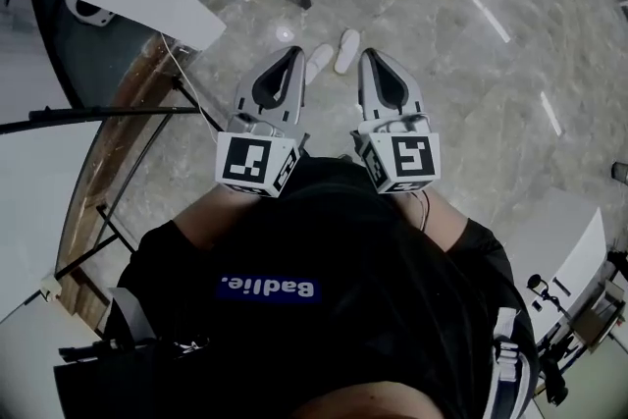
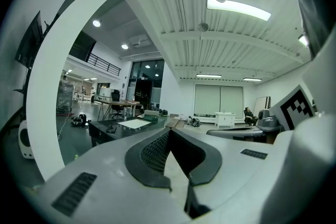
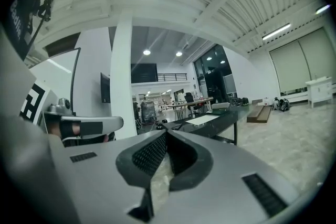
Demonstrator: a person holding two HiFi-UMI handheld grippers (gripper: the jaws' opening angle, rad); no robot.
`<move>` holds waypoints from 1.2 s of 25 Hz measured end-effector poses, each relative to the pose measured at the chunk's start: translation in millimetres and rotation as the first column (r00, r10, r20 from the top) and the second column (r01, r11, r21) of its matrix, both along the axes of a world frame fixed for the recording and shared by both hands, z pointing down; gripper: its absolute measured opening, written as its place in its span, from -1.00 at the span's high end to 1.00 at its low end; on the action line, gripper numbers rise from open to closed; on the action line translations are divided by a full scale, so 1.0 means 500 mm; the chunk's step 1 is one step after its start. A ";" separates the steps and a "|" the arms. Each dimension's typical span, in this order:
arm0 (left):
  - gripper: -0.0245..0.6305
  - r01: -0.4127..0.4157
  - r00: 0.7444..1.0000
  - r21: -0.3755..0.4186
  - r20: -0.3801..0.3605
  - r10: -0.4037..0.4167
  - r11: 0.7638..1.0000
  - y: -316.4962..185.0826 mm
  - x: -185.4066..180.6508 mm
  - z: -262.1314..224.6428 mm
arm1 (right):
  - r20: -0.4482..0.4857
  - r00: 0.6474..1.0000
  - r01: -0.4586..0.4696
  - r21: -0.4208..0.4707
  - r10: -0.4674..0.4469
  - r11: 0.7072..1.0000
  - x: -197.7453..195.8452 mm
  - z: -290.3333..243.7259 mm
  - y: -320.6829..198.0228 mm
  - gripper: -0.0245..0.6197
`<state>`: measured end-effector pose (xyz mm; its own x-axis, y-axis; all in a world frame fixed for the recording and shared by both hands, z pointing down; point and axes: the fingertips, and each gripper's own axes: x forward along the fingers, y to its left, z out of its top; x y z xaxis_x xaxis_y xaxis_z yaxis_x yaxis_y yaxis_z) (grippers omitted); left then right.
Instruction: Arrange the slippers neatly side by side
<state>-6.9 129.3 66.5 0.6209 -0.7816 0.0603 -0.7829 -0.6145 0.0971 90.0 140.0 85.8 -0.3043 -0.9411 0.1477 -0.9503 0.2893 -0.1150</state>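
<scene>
**Tools shut and empty, slippers on the floor ahead**

Both tools are held level in front of the person's waist. The left tool point(image 1: 289, 59) has its jaws pressed together on nothing, and so does the right tool point(image 1: 371, 59). Neither gripper view shows a slipper. In the head view, the two white slippers point(image 1: 334, 56) lie on the marble floor point(image 1: 471, 93), beyond the tool tips and in the gap between them, far below. They sit near each other but slightly staggered and angled apart, so squaring them up looks undone. Neither tool touches them.
</scene>
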 end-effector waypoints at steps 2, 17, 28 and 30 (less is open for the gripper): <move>0.97 -0.020 1.000 -0.001 -0.007 0.020 1.000 -0.051 -0.016 0.003 | -0.001 1.000 -0.027 -0.012 0.027 1.000 -0.009 0.007 -0.042 0.92; 0.97 -0.134 0.989 -0.040 -0.074 0.131 0.990 -0.463 -0.179 0.088 | -0.087 0.984 -0.171 -0.188 0.157 0.967 -0.151 0.147 -0.402 0.92; 0.97 -0.097 0.993 -0.116 -0.076 0.088 0.989 -0.569 -0.251 0.270 | -0.185 0.981 -0.124 -0.360 0.060 0.925 -0.193 0.371 -0.488 0.91; 0.97 -0.072 0.995 -0.126 -0.081 0.062 0.989 -0.572 -0.248 0.299 | -0.179 0.983 -0.109 -0.395 0.040 0.912 -0.186 0.429 -0.487 0.91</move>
